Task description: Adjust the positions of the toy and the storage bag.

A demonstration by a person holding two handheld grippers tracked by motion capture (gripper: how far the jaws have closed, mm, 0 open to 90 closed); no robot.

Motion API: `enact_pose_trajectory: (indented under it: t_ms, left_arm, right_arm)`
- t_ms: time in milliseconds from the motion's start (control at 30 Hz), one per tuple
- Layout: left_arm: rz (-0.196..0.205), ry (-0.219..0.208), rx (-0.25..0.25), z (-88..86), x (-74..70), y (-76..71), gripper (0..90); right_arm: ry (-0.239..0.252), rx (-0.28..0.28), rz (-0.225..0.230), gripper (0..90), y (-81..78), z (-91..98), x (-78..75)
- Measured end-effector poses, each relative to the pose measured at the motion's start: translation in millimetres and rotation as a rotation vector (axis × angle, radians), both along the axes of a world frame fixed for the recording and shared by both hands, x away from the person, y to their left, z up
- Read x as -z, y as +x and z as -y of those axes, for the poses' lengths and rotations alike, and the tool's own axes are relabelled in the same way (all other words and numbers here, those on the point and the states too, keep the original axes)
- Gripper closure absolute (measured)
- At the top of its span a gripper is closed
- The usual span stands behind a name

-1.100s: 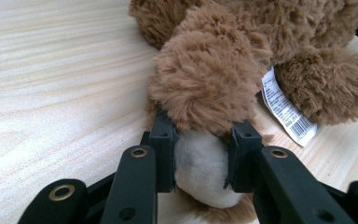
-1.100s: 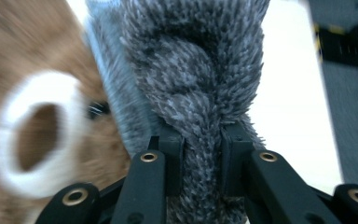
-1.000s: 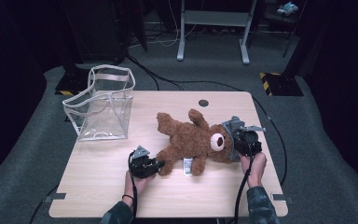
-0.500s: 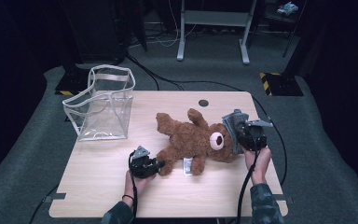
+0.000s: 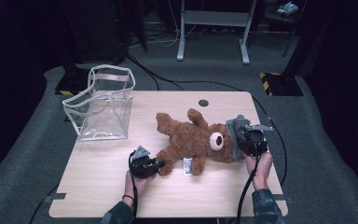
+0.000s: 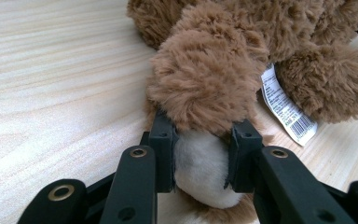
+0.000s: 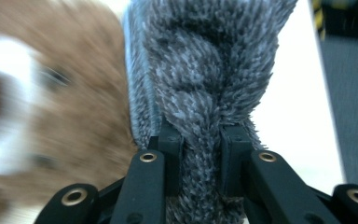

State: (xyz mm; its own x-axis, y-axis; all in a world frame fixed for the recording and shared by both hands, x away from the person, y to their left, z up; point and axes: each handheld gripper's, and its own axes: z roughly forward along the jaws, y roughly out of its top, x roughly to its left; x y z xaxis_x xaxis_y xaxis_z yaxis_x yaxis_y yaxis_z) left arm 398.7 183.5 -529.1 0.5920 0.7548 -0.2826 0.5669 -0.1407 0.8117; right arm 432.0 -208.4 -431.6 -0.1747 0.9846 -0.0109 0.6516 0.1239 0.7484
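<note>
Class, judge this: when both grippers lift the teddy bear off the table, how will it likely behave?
The bear will probably sag in the middle: its plush foot dents between the left gripper's pads. It looks light for its size. The furry grey hat probably won't slip from the right gripper.

Teddy bear (image 5: 191,140): brown fur, cream muzzle, cream paw sole (image 6: 200,170). Hat (image 7: 209,60): grey cable-knit. Sewn tag (image 6: 286,105): white, black print and barcode. Worktop (image 5: 98,182): pale wood grain. Bag (image 5: 103,105), far left: clear, white trim. Tools: black.
</note>
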Motion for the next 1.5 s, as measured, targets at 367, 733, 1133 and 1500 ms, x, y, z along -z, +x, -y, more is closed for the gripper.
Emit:
enact_pose_trajectory:
  t_ms: [367,733,1133,1500]
  left_arm:
    - [0.003,0.001,-0.004,0.6,0.0,-0.6,68.7]
    - [0.004,0.001,-0.006,0.6,0.0,-0.6,68.4]
    - [0.046,0.084,-0.023,13.8,-22.6,-8.8,37.4]
    - [0.2,0.171,0.118,79.3,-55.1,-34.6,28.4]
  right_arm:
    - [0.016,0.017,-0.091,74.9,-2.2,-0.1,35.8]
    - [0.001,-0.05,-0.035,74.6,-24.4,-20.6,31.7]
    - [0.077,-0.015,-0.05,73.8,-46.5,11.9,40.7]
    - [0.097,-0.022,-0.025,73.5,-57.3,15.5,37.5]
